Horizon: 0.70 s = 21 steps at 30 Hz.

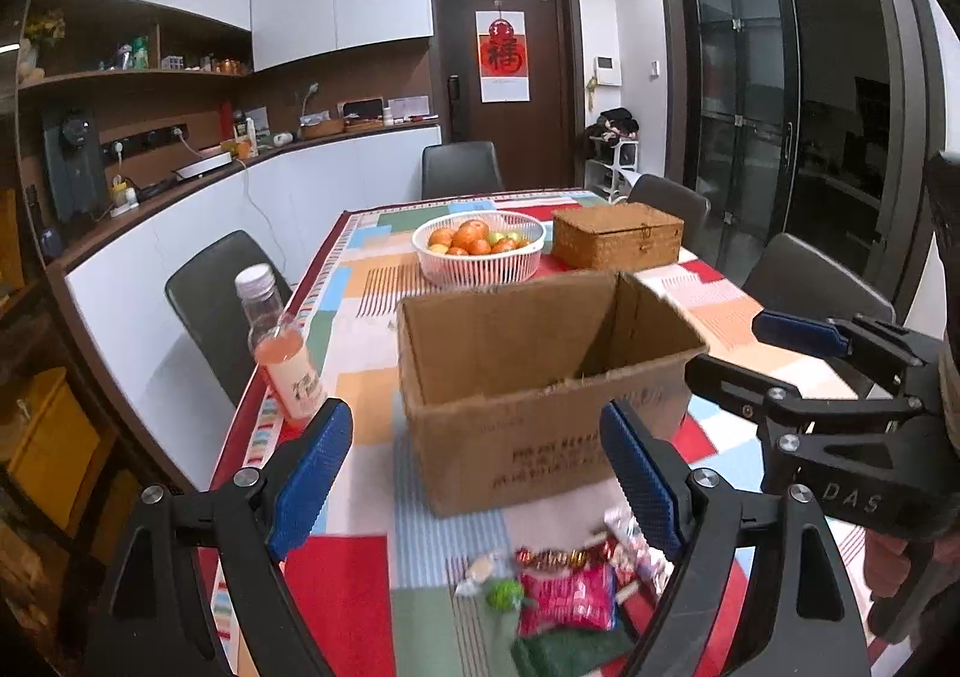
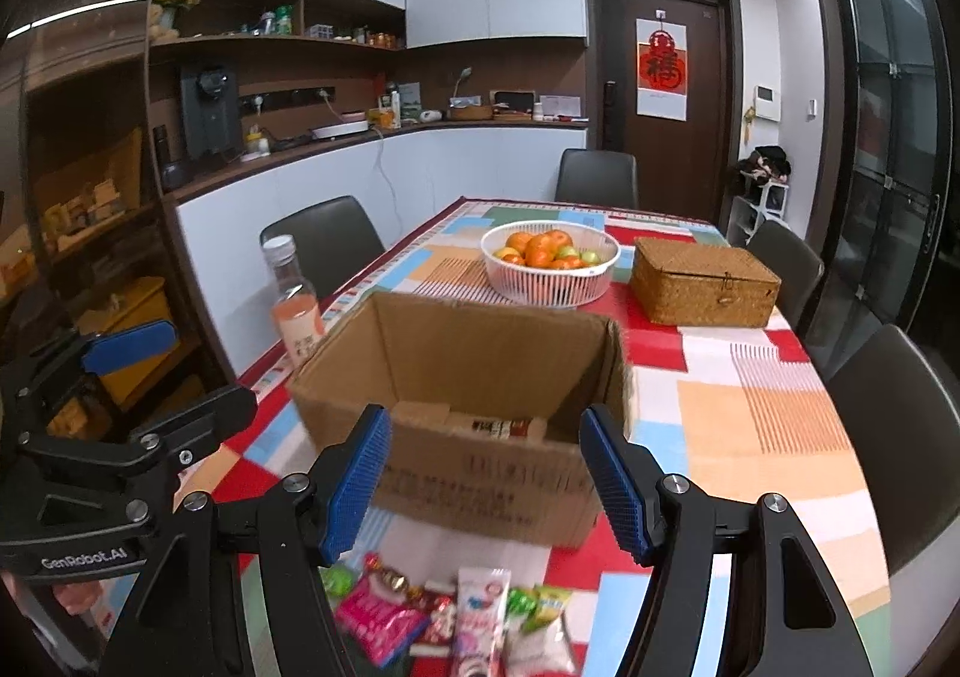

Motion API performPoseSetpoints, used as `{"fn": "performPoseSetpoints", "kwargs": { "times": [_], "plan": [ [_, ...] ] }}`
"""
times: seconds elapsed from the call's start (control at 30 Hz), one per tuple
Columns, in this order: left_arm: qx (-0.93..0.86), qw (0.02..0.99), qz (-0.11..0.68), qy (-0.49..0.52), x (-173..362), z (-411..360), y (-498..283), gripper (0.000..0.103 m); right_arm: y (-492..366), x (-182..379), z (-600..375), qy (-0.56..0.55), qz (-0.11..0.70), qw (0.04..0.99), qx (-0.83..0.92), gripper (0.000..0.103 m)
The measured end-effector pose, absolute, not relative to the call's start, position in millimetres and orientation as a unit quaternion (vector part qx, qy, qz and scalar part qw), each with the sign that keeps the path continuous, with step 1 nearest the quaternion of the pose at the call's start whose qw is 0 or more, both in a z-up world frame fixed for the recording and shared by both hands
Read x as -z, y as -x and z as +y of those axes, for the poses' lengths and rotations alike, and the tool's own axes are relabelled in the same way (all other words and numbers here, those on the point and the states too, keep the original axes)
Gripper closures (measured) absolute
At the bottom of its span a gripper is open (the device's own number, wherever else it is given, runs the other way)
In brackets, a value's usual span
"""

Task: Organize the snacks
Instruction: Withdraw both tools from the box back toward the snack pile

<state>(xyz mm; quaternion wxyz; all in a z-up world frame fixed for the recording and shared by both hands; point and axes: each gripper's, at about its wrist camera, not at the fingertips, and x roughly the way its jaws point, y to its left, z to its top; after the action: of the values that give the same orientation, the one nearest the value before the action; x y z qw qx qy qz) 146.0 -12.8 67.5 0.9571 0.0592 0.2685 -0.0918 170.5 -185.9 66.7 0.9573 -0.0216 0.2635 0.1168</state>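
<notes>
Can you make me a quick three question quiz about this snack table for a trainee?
1. True or false: the cardboard box is open at the top.
2. What stands nearest the bottle? A. wicker box B. cardboard box C. fruit basket
3. Fill in: the loose snack packets lie on the tablecloth, on the near side of the ____.

Key: 1 true; 2 B; 3 cardboard box. Both the left gripper and the right gripper are open and hold nothing.
</notes>
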Motion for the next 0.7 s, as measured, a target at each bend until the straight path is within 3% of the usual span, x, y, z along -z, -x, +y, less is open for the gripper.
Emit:
{"fn": "performPoseSetpoints", "kwargs": {
  "times": [0.7],
  "plan": [
    [0.093, 0.941, 0.315, -0.082, 7.8, -11.6, -77.6, 0.019, -112.0, 1.6, -184.6, 0.026, 0.345, 0.933, -0.100, 0.037]
  ]
}}
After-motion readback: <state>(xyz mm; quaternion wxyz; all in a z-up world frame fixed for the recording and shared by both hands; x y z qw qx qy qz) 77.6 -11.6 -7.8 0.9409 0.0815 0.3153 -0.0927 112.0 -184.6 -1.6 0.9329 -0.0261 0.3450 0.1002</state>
